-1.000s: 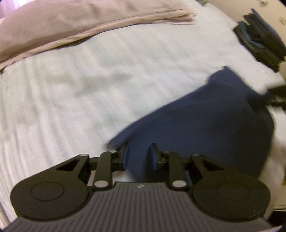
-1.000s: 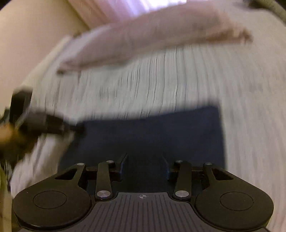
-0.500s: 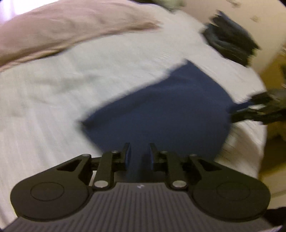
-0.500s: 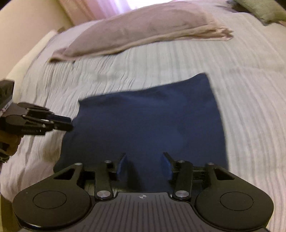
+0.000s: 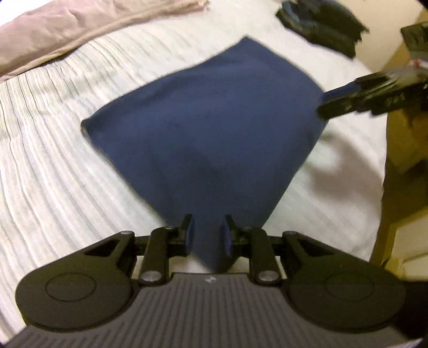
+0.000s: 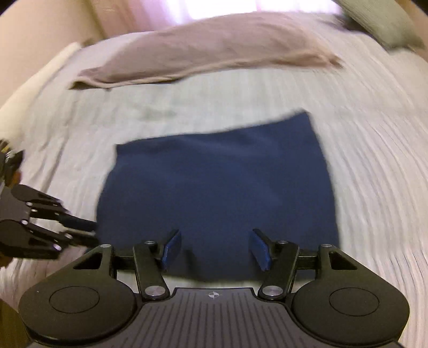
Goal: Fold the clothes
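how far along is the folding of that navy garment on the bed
Done: the navy garment lies on the white bedspread as a compact, roughly square fold, and a dark pile sits near the far corner. In hand: the left claw pinches its near corner, while the right claw, whose jaws have just been opening, has let go. Left: probably a final fold or moving it.

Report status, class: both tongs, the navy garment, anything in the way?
Left tongs shut on navy garment corner. Right tongs open, just been opening, garment edge loose between. Garment lies folded on bed. Nothing in the way.
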`<state>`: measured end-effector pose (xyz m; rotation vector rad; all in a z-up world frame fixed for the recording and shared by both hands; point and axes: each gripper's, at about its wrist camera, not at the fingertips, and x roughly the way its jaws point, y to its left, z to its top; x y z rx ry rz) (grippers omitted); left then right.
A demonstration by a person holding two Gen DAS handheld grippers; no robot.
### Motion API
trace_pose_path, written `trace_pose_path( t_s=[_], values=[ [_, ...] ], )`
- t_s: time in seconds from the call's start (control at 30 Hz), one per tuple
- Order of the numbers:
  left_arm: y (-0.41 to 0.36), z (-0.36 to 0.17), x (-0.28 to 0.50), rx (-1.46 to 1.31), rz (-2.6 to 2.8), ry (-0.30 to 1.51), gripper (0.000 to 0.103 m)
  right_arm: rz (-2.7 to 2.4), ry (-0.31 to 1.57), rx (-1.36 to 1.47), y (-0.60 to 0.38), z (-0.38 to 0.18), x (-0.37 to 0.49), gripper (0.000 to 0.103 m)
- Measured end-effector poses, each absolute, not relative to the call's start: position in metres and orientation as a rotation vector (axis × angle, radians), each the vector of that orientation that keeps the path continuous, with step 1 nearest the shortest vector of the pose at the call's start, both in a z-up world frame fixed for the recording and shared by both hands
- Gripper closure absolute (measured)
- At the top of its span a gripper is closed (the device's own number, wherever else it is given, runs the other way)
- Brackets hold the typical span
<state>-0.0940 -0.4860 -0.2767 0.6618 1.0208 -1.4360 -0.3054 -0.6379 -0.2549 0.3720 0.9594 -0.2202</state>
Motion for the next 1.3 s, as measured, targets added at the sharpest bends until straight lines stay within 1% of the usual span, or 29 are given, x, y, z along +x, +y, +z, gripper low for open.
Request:
trace_pose_path(
  t_s=[0.13,0.2,0.37,0.4,0.43,0.47,0.53,0.57,0.7,0.77,0.8,0.87,0.9,0.97,1.1,1.3],
  values=[
    [-0.495,-0.290,-0.118,0.710,-1.426,1.011,0.084,-0.196,1.006,0.300,-0.657,-0.286,-0.287,0.043],
    [-0.491,-0.293,-0.125,0.717,-1.401,1.006,0.084,-0.241,0.981,0.336,-0.681,-0.290,-0.292,0.043],
    [-0.467,-0.276,-0.138,0.738,-1.322,1.018,0.082,-0.330,0.962,0.287,-0.690,-0.254,-0.333,0.043],
    [-0.464,-0.269,-0.143,0.746,-1.312,1.016,0.081,-0.332,0.967,0.292,-0.687,-0.246,-0.346,0.037],
    [-0.460,-0.263,-0.148,0.752,-1.303,1.014,0.077,-0.336,0.970,0.296,-0.683,-0.240,-0.358,0.022],
    [-0.456,-0.255,-0.152,0.755,-1.294,1.013,0.074,-0.333,0.975,0.301,-0.675,-0.234,-0.368,0.017],
    [-0.449,-0.240,-0.160,0.745,-1.281,1.010,0.069,-0.328,0.984,0.312,-0.660,-0.223,-0.389,0.016],
    [-0.447,-0.233,-0.163,0.739,-1.274,1.008,0.065,-0.325,0.989,0.318,-0.653,-0.217,-0.399,0.016],
    [-0.441,-0.207,-0.178,0.713,-1.255,1.003,0.052,-0.304,1.009,0.320,-0.623,-0.200,-0.428,0.016],
    [-0.439,-0.193,-0.187,0.710,-1.246,0.989,0.034,-0.289,1.015,0.276,-0.608,-0.190,-0.435,0.016],
    [-0.438,-0.186,-0.192,0.710,-1.242,0.976,0.031,-0.280,1.015,0.254,-0.601,-0.185,-0.438,0.016],
    [-0.437,-0.172,-0.202,0.710,-1.232,0.950,0.018,-0.264,1.010,0.221,-0.591,-0.175,-0.443,0.016],
    [-0.436,-0.166,-0.205,0.713,-1.225,0.936,0.014,-0.256,1.003,0.211,-0.587,-0.169,-0.445,0.016],
    [-0.434,-0.154,-0.212,0.724,-1.206,0.915,0.004,-0.246,0.987,0.200,-0.580,-0.161,-0.447,0.016],
    [-0.434,-0.139,-0.219,0.733,-1.179,0.885,0.003,-0.236,0.974,0.174,-0.571,-0.150,-0.447,0.016],
    [-0.439,-0.131,-0.221,0.745,-1.219,0.850,0.003,-0.276,0.983,0.145,-0.562,-0.139,-0.449,0.016]
  ],
)
